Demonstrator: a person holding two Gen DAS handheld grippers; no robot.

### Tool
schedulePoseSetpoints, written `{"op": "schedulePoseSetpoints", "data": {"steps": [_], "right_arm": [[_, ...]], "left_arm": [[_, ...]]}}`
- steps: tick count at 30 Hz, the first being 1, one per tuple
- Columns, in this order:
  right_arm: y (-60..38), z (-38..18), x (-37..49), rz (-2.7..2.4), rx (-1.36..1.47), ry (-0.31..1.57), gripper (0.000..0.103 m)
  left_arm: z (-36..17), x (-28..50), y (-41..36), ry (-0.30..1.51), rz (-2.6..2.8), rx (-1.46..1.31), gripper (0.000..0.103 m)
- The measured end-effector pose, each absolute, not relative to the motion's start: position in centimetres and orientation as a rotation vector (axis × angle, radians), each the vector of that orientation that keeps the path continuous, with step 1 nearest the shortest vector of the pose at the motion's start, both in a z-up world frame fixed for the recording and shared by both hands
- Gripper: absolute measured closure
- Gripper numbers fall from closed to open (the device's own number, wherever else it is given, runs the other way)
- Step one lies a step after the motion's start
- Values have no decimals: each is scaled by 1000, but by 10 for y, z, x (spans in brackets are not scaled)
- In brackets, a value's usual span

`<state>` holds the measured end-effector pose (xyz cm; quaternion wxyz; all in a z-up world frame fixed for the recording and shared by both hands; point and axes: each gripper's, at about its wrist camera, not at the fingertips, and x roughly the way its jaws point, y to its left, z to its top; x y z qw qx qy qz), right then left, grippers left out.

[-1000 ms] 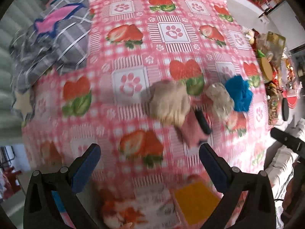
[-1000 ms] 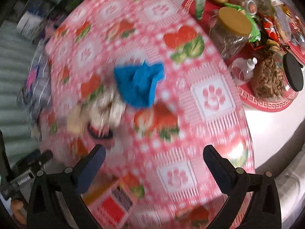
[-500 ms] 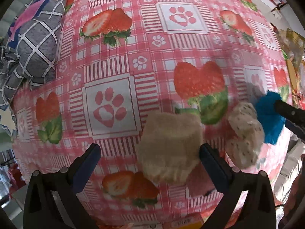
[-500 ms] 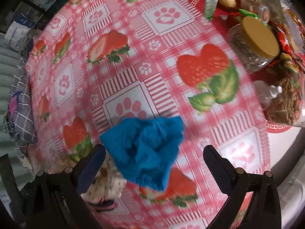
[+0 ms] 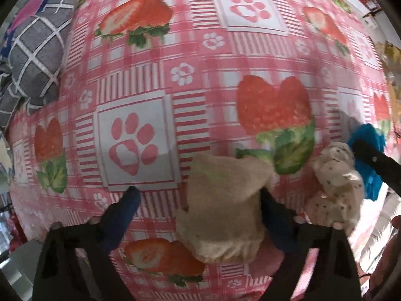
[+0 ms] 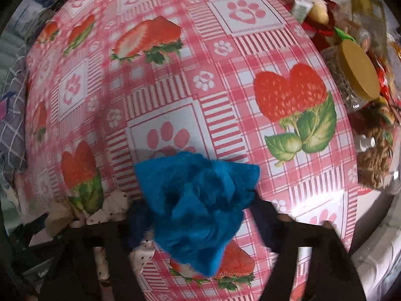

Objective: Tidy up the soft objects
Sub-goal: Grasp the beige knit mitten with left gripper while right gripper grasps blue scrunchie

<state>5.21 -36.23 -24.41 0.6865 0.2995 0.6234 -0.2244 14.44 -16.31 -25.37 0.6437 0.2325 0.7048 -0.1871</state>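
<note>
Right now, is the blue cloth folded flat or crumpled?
Crumpled. The blue cloth is bunched in loose, uneven folds on the tablecloth, between the right gripper fingers.

The left gripper (image 5: 198,202), a black two-finger claw with dark blue pads, was held low and pointed forward, its jaws spread wide. Its left fingertip (image 5: 130,195) was seen clear of any contact, while its right finger (image 5: 270,208) was partly hidden at its inner side. The right gripper (image 6: 198,213), of the same black frame and blue-padded build, was likewise held low with its jaws parted, though less widely; both of its fingers were largely covered on their inner sides, so contact could not be judged. In the left wrist view, a finger of the right claw was seen at far right.
</note>
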Motion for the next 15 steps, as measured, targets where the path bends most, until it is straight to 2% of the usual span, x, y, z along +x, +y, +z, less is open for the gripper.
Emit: {"op": "schedulePoseSetpoints", "data": {"steps": [1, 3, 4, 5, 8, 15], "right_arm": [[-362, -242, 54, -482, 680, 1395, 57], [-363, -238, 53, -459, 701, 1391, 61], [-363, -235, 52, -457, 704, 1384, 62], [-364, -232, 49, -456, 706, 1379, 62], [-365, -225, 35, -445, 723, 1371, 62], [-364, -204, -1, -466, 749, 1359, 62]], "left_arm": [[-253, 143, -165, 1610, -444, 523, 24], [-249, 142, -171, 1599, -471, 530, 40], [-247, 139, -174, 1595, -493, 533, 58], [-245, 138, -176, 1598, -509, 532, 70], [-236, 135, -178, 1563, -504, 555, 78], [-205, 133, -172, 1503, -512, 525, 78]]}}
